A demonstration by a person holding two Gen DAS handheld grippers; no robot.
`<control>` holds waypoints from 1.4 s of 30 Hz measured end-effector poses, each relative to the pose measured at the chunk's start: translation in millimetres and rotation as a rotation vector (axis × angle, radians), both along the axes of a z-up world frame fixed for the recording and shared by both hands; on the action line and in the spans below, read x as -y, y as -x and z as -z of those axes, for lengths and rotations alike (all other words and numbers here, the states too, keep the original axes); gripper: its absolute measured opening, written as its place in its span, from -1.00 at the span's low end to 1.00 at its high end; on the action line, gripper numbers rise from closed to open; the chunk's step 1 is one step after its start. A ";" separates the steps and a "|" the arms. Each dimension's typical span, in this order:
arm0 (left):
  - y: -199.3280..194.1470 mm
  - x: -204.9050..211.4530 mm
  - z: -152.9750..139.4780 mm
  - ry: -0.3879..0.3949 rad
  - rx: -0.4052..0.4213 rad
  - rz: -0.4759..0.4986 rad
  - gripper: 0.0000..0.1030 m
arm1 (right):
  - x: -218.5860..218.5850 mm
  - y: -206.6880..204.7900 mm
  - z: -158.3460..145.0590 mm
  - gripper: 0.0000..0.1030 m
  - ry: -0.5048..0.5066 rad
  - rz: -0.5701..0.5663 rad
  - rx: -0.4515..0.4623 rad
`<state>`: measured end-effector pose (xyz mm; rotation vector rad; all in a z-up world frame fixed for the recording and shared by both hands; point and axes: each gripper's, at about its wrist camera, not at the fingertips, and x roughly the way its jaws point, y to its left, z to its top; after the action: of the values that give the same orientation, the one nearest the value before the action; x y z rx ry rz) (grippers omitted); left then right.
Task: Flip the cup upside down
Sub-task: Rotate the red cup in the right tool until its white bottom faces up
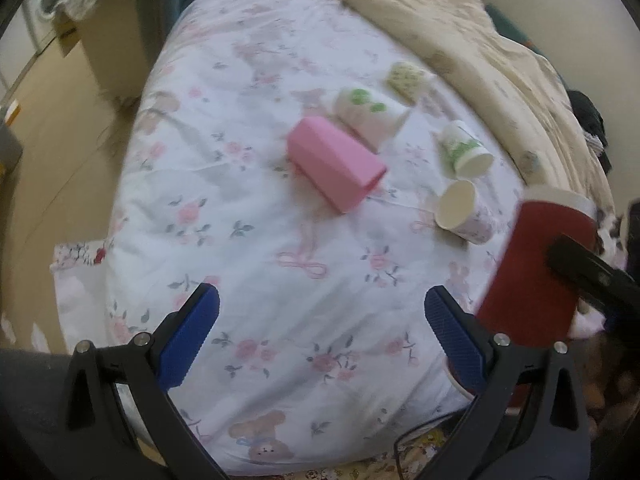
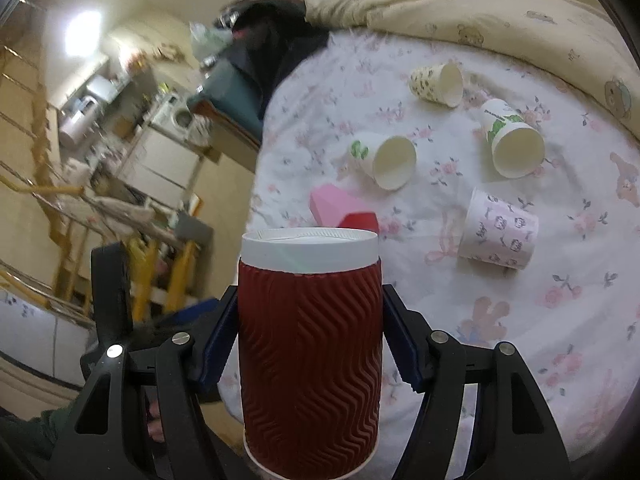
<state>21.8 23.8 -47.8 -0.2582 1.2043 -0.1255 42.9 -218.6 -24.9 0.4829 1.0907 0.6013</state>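
While your right gripper (image 2: 310, 328) clamps the red ribbed cup (image 2: 310, 344), seemingly rim-down, above the floral bedsheet (image 2: 540, 360), your left gripper (image 1: 320, 336) hangs spread wide, holding nothing, just beside it.

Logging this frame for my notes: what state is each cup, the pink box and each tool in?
red cup: held in the air, white band on top
right tool: shut on the red cup
left tool: open, holding nothing
pink box: lying on its side
green-dot cup: on its side
green-leaf cup: on its side
yellow-pattern cup: on its side
pink-print cup: on its side
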 end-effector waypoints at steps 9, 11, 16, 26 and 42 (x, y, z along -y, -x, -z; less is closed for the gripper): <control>7.8 36.6 -3.0 0.101 -0.006 0.179 0.97 | -9.3 -8.4 12.7 0.36 0.087 0.002 -0.001; 11.1 43.7 -3.7 0.091 0.007 0.202 0.97 | -8.7 -7.0 14.2 0.36 0.082 0.000 -0.006; 9.0 38.7 -1.4 0.182 -0.035 0.194 0.97 | -9.2 -3.8 12.0 0.36 0.129 0.004 0.017; 15.0 58.2 -5.7 0.182 -0.026 0.289 0.97 | -8.4 -4.1 10.8 0.36 0.151 0.003 0.030; 8.3 38.9 11.0 0.097 -0.063 0.190 0.97 | -20.0 20.5 -9.2 0.35 0.229 -0.082 0.130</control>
<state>13.5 -15.0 -58.7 -0.2332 1.2864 -0.3435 22.4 -198.6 -15.7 0.1986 1.0439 0.5632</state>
